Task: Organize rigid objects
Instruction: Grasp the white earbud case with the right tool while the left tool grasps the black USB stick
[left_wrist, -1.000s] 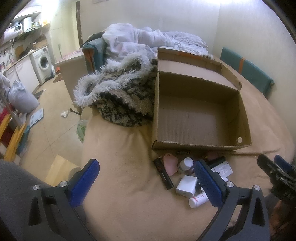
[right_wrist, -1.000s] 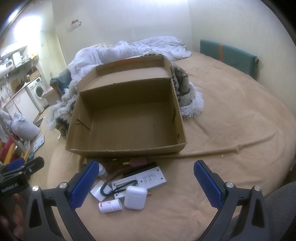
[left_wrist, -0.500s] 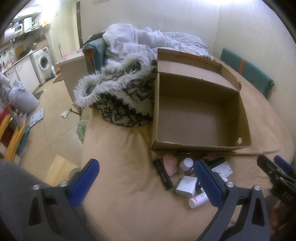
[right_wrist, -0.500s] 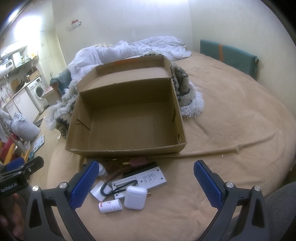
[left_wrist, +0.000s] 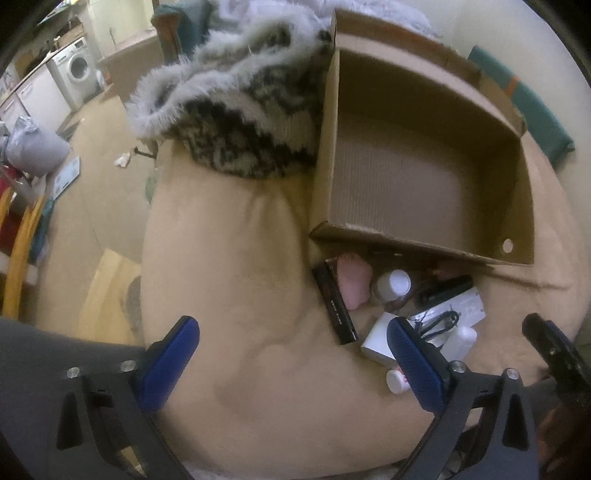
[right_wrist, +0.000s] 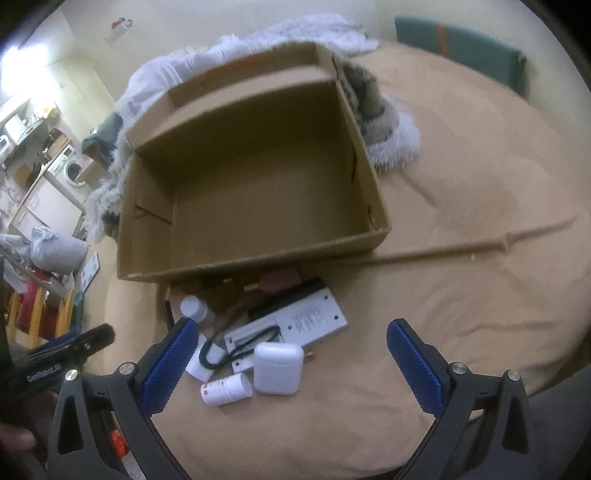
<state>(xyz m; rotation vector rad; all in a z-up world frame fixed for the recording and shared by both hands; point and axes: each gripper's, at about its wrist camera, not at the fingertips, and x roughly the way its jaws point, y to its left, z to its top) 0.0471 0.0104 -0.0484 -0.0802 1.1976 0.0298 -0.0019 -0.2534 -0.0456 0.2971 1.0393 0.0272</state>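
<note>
Tan bedding (right_wrist: 461, 229) carried an empty brown cardboard box (right_wrist: 255, 254); small rigid items, including a white earbud case (right_wrist: 277, 368), lay just before it. Both the left gripper (left_wrist: 291, 358) and the right gripper (right_wrist: 288, 363) were spread, empty. The case would best be pinched squarely.

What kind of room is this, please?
Probably a small home or studio flat: a bed with a tan cover and rumpled bedding, and a washing machine close by.

A fur-trimmed patterned blanket (left_wrist: 243, 122) lies on the tan bedspread (left_wrist: 229, 295); a washing machine (left_wrist: 75, 70) stands beyond.
</note>
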